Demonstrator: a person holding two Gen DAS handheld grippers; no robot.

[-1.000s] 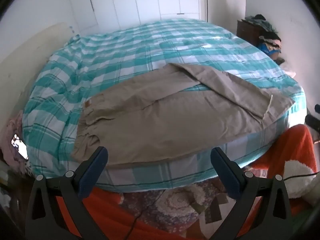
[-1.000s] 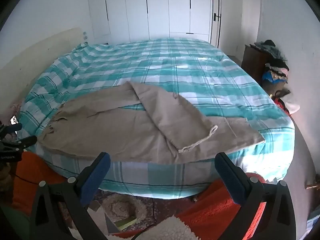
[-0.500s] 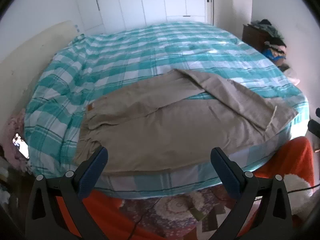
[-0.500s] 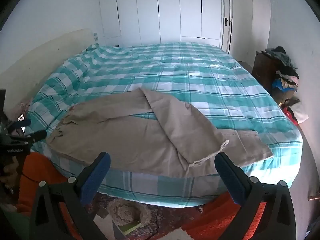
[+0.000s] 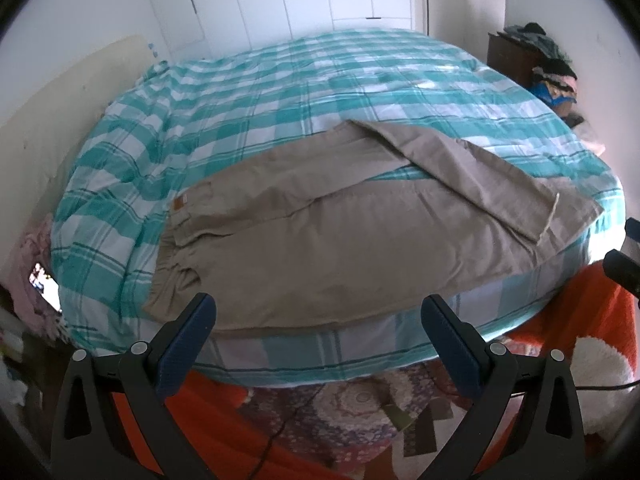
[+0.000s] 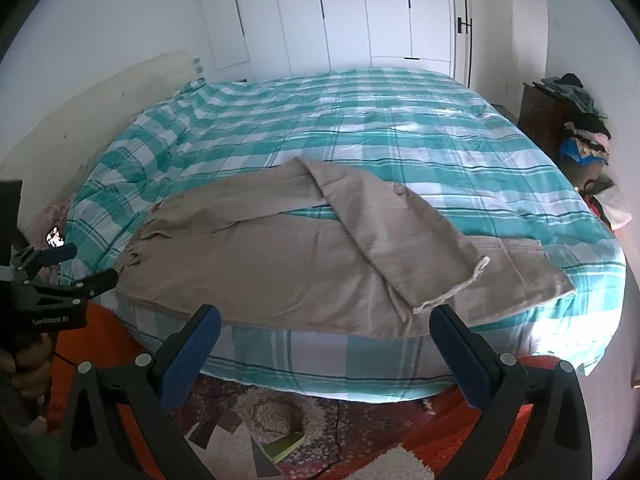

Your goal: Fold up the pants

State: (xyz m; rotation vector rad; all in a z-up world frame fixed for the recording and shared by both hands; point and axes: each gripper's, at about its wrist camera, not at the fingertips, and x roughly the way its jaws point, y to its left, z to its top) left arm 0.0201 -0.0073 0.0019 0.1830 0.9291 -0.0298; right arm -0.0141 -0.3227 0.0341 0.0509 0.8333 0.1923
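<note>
Beige pants point(image 5: 320, 240) lie spread along the near edge of the bed point(image 5: 280, 92), waistband to the left, legs to the right. The far leg point(image 6: 384, 232) is bent back across the near leg, its hem point(image 6: 452, 292) lying close to the bed's edge. My left gripper point(image 5: 318, 320) hangs open in front of the bed, just short of the pants, holding nothing. My right gripper point(image 6: 324, 328) is open as well, empty, below the crossed leg. In the right wrist view the left gripper point(image 6: 60, 268) shows at the far left, held by a hand.
The bed point(image 6: 400, 128) carries a teal and white checked cover. White wardrobe doors point(image 6: 360, 16) stand behind it. A dark cabinet piled with clothes point(image 6: 576, 120) is at the right. An orange and patterned rug point(image 5: 320, 420) with papers lies on the floor below.
Both grippers have risen and drawn slightly nearer the bed, so the pants sit lower and larger in each view. The pants have not moved.
</note>
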